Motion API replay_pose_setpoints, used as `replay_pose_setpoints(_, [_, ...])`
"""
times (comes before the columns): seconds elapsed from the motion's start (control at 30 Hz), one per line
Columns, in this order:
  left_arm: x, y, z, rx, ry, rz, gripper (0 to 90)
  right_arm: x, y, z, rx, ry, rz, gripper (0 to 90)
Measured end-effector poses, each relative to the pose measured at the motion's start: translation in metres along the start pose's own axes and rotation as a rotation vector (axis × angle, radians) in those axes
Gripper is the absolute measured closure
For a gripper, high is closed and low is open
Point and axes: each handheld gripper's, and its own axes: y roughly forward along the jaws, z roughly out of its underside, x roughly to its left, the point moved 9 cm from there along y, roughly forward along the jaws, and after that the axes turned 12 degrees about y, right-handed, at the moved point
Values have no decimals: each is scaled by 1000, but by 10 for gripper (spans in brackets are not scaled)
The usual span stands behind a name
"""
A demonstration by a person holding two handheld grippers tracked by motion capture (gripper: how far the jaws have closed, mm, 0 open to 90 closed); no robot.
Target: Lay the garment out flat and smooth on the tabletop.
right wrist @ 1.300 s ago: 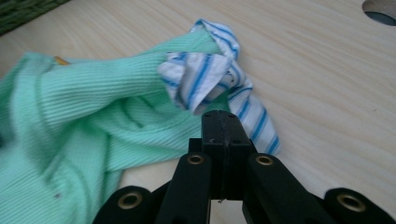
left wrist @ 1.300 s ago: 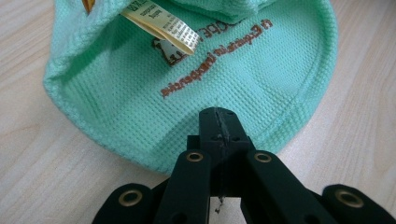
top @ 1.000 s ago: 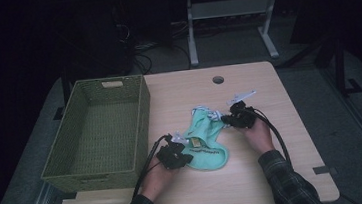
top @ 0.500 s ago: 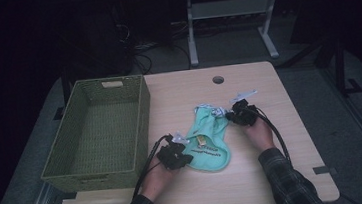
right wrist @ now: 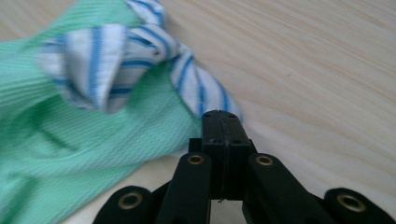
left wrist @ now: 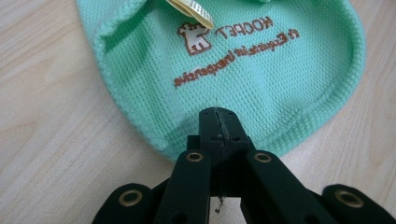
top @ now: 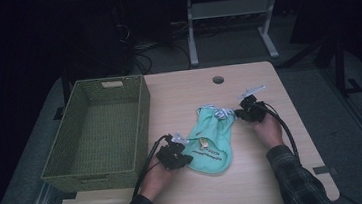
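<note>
While the small mint-green knit garment with brown letters [top: 209,142] lies flat on the light wooden table [top: 257,185], both grippers hold it at its ends. It sits near the middle of the table, just to the right of the green woven basket [top: 103,134].

The left gripper [top: 187,159] is at the rounded bottom end of the garment, close to the person. Its two black jaws are pressed tight together, and they pinch the green edge [left wrist: 219,116]. Brown words and a little brown picture [left wrist: 192,37] show on the cloth above the jaws. A pale tag [left wrist: 191,9] lies near the top.

The right gripper [top: 240,112] is at the far end of the garment. Its jaws are pressed together too, and they pinch the white and blue striped trim [right wrist: 205,95]. That striped trim is bunched up and twisted.

A small round hole [top: 218,80] is in the table, farther back.
</note>
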Motion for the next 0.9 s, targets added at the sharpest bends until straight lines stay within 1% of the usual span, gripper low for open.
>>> replay_pose_setpoints(0.07, [-1,0,0,-6,-12,3,896,6,-6,3,5,3,-24,898])
replay_pose_setpoints(0.13, [0,0,0,-5,-11,4,896,11,-10,5,-2,-8,-36,899])
replay_pose_setpoints(0.17, [1,0,0,2,-1,4,896,15,-13,7,-9,-9,-42,899])
replay_pose_setpoints(0.23, [0,0,-1,0,-2,0,896,20,-18,10,-5,-10,-61,898])
replay_pose_setpoints(0.27, [0,0,-1,0,-2,0,896,20,-18,10,-5,-10,-61,898])
replay_pose_setpoints(0.3, [2,-2,-4,-11,0,-9,895,28,-24,14,-2,-20,-76,898])
replay_pose_setpoints(0.37, [4,-4,-8,-20,-3,-22,896,34,-30,18,-16,-23,-86,898])
replay_pose_setpoints(0.4, [4,-4,-8,-20,-3,-22,895,34,-30,18,-16,-23,-86,898])
replay_pose_setpoints(0.43, [7,-6,-12,-31,-11,-31,895,43,-35,23,-8,-41,-104,898])
replay_pose_setpoints(0.47, [8,-7,-15,-37,-12,-36,896,46,-36,24,-5,-47,-110,898])
replay_pose_setpoints(0.53, [11,-9,-18,-40,-13,-42,896,54,-41,27,-20,-63,-120,898])
replay_pose_setpoints(0.57, [13,-10,-21,-46,-16,-49,896,58,-43,29,-16,-61,-132,898])
replay_pose_setpoints(0.6, [18,-10,-25,-54,-24,-62,896,61,-45,32,-10,-57,-141,898])
replay_pose_setpoints(0.63, [21,-10,-27,-58,-29,-70,896,65,-47,33,-9,-69,-147,898])
replay_pose_setpoints(0.67, [25,-10,-29,-63,-27,-75,896,68,-49,36,-5,-71,-148,898])
replay_pose_setpoints(0.73, [31,-10,-35,-79,-39,-84,896,74,-53,40,-14,-81,-158,898])
replay_pose_setpoints(0.8, [38,-9,-41,-83,-35,-98,896,79,-54,46,-11,-84,-166,898])
replay_pose_setpoints(0.87, [45,-8,-46,-94,-46,-102,896,84,-54,53,0,-88,-180,897])
replay_pose_setpoints(0.9, [48,-6,-48,-95,-44,-105,896,86,-54,56,3,-93,-183,898])
